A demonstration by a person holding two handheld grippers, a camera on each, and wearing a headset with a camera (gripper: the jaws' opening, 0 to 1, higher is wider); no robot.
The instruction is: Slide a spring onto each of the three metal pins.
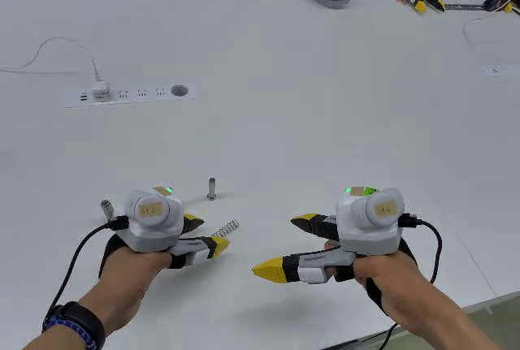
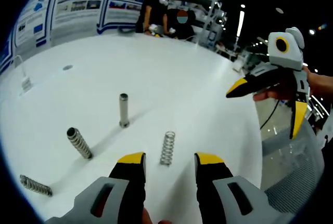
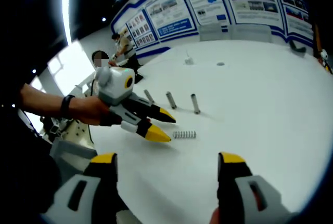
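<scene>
Left fingers (image 2: pixel 131 162) apart, spring (image 2: pixel 167 148) just ahead, pin (image 2: pixel 123 110) beyond

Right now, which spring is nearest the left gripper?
The spring lying right before the left gripper; the standing spring and the outermost spring sit farther left.

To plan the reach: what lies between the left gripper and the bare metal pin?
In the left gripper view, a loose spring lies just ahead of the left gripper; beyond it, bare table up to the bare metal pin.
</scene>
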